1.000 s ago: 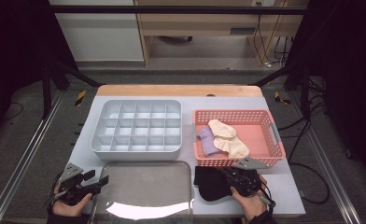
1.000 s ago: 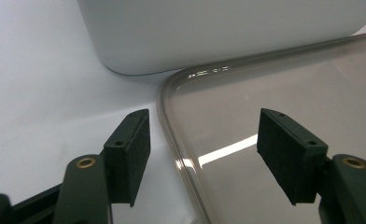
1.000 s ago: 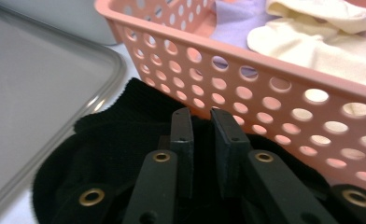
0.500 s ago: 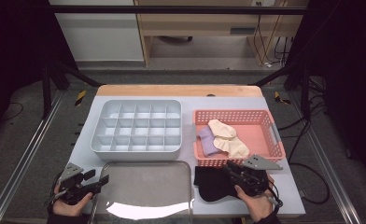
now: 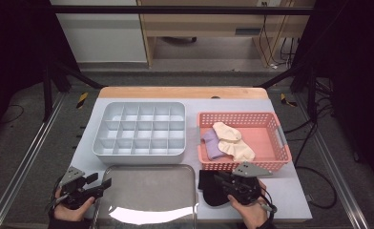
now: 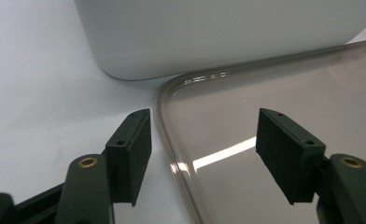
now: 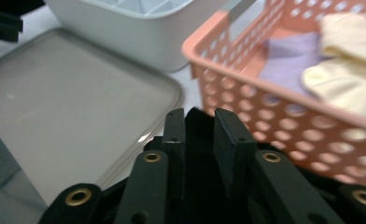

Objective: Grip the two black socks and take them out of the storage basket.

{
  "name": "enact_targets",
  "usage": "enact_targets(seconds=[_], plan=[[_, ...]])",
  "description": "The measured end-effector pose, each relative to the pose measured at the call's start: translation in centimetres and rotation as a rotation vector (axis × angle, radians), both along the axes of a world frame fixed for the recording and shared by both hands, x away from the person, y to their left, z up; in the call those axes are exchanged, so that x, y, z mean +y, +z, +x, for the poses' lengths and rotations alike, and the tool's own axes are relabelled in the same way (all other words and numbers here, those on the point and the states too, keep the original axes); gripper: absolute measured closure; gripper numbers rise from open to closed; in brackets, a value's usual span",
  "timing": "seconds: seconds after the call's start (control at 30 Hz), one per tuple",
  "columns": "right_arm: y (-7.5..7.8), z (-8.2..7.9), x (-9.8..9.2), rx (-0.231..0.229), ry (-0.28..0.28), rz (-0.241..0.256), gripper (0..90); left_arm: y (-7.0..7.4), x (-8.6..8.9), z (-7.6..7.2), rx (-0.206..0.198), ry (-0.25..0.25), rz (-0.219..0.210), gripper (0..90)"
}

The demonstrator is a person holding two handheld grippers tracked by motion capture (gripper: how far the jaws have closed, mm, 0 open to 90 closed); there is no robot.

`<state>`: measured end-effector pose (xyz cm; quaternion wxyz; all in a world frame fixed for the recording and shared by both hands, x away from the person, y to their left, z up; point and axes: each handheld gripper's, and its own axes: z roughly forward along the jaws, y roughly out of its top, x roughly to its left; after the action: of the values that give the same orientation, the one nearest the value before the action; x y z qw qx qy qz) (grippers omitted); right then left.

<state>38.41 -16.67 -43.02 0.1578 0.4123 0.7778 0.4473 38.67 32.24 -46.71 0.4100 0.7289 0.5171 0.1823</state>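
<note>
Near front edge of table, right side: black cloth (image 5: 210,189), dark, soft, crumpled into a flat lump, between clear lid (image 5: 147,191) and pink basket (image 5: 280,143). Right gripper (image 7: 199,122) over it, jaws nearly closed, pinching a fold. Left gripper (image 6: 202,144) jaws spread, straddling lid's rim, holding nothing.

White table (image 5: 290,191), grey organizer (image 5: 142,131), pink basket (image 5: 271,164), lid (image 5: 147,191), black cloth (image 5: 209,188)

Bright overhead light glares off the clear lid (image 5: 147,210); surroundings stay dark, and the pink basket (image 7: 284,116) blurs close-up.
</note>
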Motion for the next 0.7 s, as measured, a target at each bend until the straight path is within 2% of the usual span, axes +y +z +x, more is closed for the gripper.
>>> enact_targets(seconds=[0.13,0.17,0.23,0.27,0.33,0.47,0.53,0.6,0.7], plan=[[-1.0,0.0,1.1,0.018,0.024,-0.023,68.5,0.0,0.0,0.0,0.001,0.002,-0.009,37.1],[-1.8,0.1,2.0,0.023,0.031,-0.050,60.7,0.0,0.0,0.0,0.003,0.002,-0.010,37.6],[-2.1,0.1,2.3,0.027,0.027,-0.060,57.8,0.0,0.0,0.0,0.007,0.002,-0.004,38.1],[-2.7,0.3,2.7,0.026,0.027,-0.077,53.4,0.0,-0.1,0.0,0.008,0.002,-0.002,38.9],[-3.1,0.4,2.9,0.037,0.025,-0.097,53.2,0.0,-0.1,0.0,0.008,0.000,-0.004,39.5],[-3.7,0.7,3.2,0.061,0.028,-0.137,60.8,0.0,-0.1,0.0,0.010,0.000,-0.002,40.1],[-3.9,0.8,3.2,0.075,0.022,-0.172,70.9,-0.1,-0.1,0.0,0.010,0.000,-0.001,40.3],[-4.1,0.8,3.2,0.090,0.023,-0.185,81.1,-0.1,-0.1,-0.1,0.010,-0.002,0.000,40.3],[-4.0,0.9,3.0,0.105,0.024,-0.185,87.4,0.0,-0.1,-0.1,0.009,-0.001,-0.003,40.4]])
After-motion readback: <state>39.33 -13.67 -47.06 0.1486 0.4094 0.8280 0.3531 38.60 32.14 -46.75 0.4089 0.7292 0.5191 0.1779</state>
